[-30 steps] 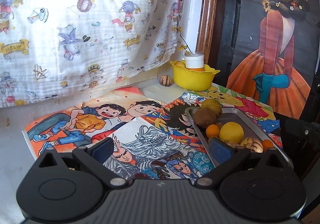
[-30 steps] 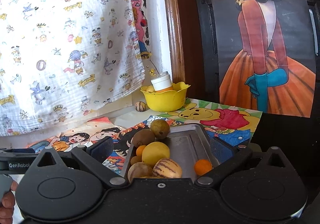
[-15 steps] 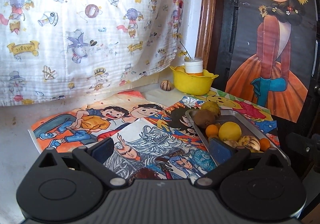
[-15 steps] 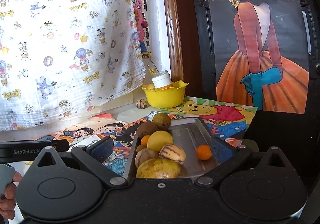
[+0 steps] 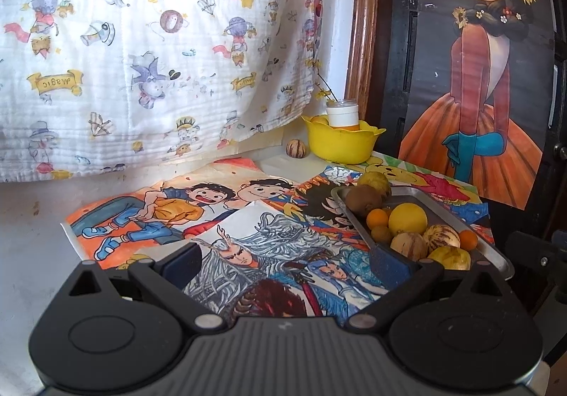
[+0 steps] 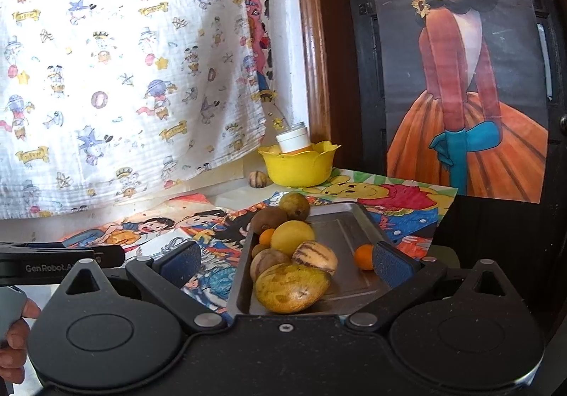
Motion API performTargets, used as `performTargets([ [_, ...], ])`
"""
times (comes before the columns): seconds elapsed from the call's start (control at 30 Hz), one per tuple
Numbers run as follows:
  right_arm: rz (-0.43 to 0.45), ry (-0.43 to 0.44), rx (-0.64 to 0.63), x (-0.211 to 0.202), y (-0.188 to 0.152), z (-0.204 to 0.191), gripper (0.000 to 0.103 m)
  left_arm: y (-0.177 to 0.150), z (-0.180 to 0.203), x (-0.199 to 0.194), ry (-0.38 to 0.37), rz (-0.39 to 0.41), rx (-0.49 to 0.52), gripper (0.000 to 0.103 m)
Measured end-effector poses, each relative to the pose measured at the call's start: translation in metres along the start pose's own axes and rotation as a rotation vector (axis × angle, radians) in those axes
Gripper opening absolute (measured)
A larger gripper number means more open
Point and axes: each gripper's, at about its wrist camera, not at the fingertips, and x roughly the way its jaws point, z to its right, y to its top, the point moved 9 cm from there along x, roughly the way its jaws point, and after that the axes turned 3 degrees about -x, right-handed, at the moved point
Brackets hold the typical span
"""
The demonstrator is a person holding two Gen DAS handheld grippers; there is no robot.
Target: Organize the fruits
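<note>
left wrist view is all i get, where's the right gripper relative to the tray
Observer: The right gripper is open and faces the tray's near end; in its own view its fingers frame the fruit pile.
Operator: what's nearest to it
Observer: A large yellow-brown fruit with mottled skin lies at the near end. Your own finger hides most of it from you.
Operator: does my gripper show up over there
Observer: Yes. The left gripper appears side-on at the left edge of the right wrist view, with a hand on its handle below.
</note>
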Motion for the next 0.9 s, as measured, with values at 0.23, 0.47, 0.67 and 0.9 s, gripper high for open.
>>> performTargets([
  [0.23,-0.022,0.027,-0.018,-0.002,-0.009,-0.012,0.102,-0.003,-0.001,-0.007,0.000,0.009,0.029,0.103],
  [0.47,-0.027,0.029,-0.020,-0.006,-0.014,-0.015,0.102,-0.006,-0.005,-0.012,0.005,0.015,0.038,0.103],
  [0.67,-0.036,0.027,-0.020,-0.006,-0.018,-0.016,0.102,-0.009,-0.013,-0.014,0.015,0.013,0.035,0.103],
  [0.9,-0.043,0.031,-0.030,-0.007,-0.024,-0.018,0.102,-0.013,-0.021,-0.018,0.032,0.030,0.051,0.103],
])
